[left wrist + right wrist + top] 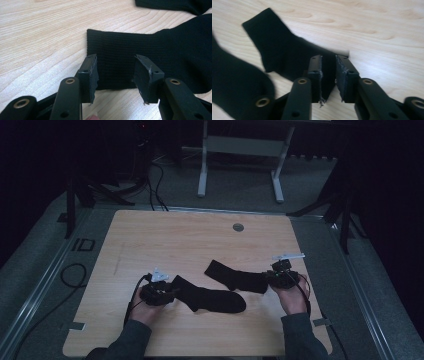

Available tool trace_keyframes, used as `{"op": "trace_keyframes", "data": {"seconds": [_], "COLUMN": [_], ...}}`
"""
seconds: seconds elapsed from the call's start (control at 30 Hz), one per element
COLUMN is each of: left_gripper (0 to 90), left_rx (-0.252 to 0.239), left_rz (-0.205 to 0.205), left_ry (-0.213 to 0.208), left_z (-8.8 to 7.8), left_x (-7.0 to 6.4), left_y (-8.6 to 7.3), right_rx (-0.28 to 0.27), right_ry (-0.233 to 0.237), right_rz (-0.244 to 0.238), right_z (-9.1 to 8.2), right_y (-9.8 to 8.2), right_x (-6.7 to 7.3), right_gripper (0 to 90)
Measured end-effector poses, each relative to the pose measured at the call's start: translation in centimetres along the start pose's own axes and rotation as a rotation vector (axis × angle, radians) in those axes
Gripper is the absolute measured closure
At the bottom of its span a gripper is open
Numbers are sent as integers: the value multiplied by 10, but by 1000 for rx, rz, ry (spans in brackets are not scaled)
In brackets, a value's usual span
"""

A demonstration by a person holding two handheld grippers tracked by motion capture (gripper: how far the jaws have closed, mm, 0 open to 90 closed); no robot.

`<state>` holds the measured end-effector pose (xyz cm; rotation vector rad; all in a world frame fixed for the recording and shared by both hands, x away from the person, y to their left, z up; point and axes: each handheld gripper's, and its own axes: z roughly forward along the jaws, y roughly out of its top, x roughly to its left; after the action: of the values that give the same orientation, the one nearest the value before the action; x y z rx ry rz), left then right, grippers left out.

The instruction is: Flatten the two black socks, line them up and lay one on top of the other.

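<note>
The left gripper [115, 75], held low over the table in the person's left hand [145, 310], has its two black jaws standing well apart, with the ribbed cuff of a flat black knitted sock [160, 55] lying between and just beyond them; the pads do not press on the fabric, so it holds nothing. In the high view this nearer sock [212, 297] stretches from the left gripper [167, 291] toward the middle of the table, its toe end pointing to the right. The right gripper [328, 75], in the person's right hand [292, 295], has its jaws only a little way apart, with the edge of the end of a second flat black knitted sock [284, 55] in the narrow gap between them; the fabric lies on the wood and does not look pinched, so the grip is slack. Seen from above, the right gripper [272, 276] sits at the right end of this second sock [235, 276], which runs away from it up and to the left, just behind the first sock, the two near each other at the middle. Both socks lie flat on the light wooden tabletop [165, 235], in its near half. A small round grey grommet [238, 227] sits in the far part of the tabletop, well apart from the socks. Black cables [72, 275] lie on the grey floor to the left of the table.
</note>
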<state>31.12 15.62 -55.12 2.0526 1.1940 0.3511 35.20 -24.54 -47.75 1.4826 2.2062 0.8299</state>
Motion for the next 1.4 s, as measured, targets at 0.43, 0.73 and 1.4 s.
{"op": "trace_keyframes", "data": {"seconds": [0.43, 0.73, 1.4], "left_gripper": [544, 553, 553], "left_rx": [0, 12, 19], "left_rz": [1, 21, 33], "left_ry": [-8, -13, -21], "left_z": [2, 5, 9], "left_x": [-1, -4, -6], "left_y": [0, 1, 2], "right_rx": [-32, 25, 158], "right_ry": [125, 160, 189], "right_rz": [-199, -319, -417], "right_z": [30, 66, 115], "right_y": [14, 27, 37], "right_x": [33, 59, 83], "right_gripper": [667, 567, 477]}}
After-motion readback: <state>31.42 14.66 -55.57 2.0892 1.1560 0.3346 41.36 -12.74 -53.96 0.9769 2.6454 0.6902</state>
